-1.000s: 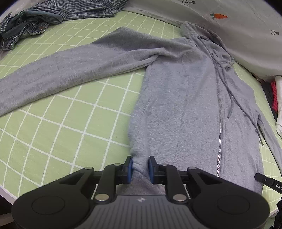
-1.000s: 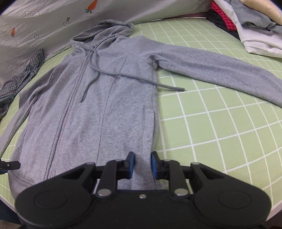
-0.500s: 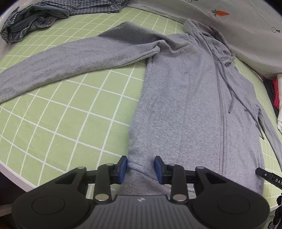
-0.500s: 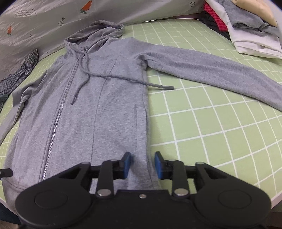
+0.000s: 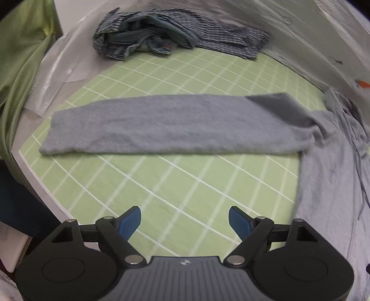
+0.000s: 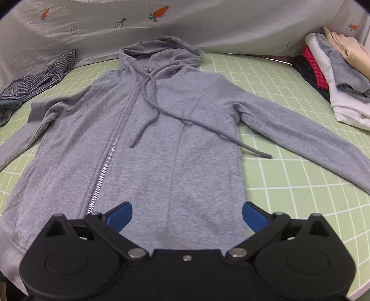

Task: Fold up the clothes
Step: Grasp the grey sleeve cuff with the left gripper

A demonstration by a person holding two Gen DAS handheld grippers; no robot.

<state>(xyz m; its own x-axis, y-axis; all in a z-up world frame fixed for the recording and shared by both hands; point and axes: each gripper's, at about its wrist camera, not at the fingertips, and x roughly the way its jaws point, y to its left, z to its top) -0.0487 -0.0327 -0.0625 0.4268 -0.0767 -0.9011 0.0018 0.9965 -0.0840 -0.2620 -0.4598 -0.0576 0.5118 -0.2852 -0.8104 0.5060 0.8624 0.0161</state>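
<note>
A grey zip hoodie (image 6: 161, 139) lies flat, front up, on the green grid mat (image 6: 289, 176), hood at the far side and both sleeves spread out. My right gripper (image 6: 187, 214) hovers over its lower hem, jaws opening wide with nothing pinched between them. My left gripper (image 5: 185, 220) stands over bare mat (image 5: 175, 185) beside the hoodie's body (image 5: 328, 185), jaws opening and empty. One long sleeve (image 5: 161, 125) stretches across the left wrist view ahead of it. The drawstrings (image 6: 152, 101) trail over the chest.
A crumpled checked shirt with jeans (image 5: 166, 37) sits at the mat's far left corner, also seen as a checked shirt (image 6: 41, 76). A stack of folded clothes (image 6: 335, 76) lies far right with a person's hand (image 6: 351, 53) on it. A carrot-print sheet (image 6: 185, 20) backs the mat.
Both grippers let go of the hoodie's hem and spread wide. The left one swung left, away from the body, toward the sleeve. The right one shifted over the hem's middle.
</note>
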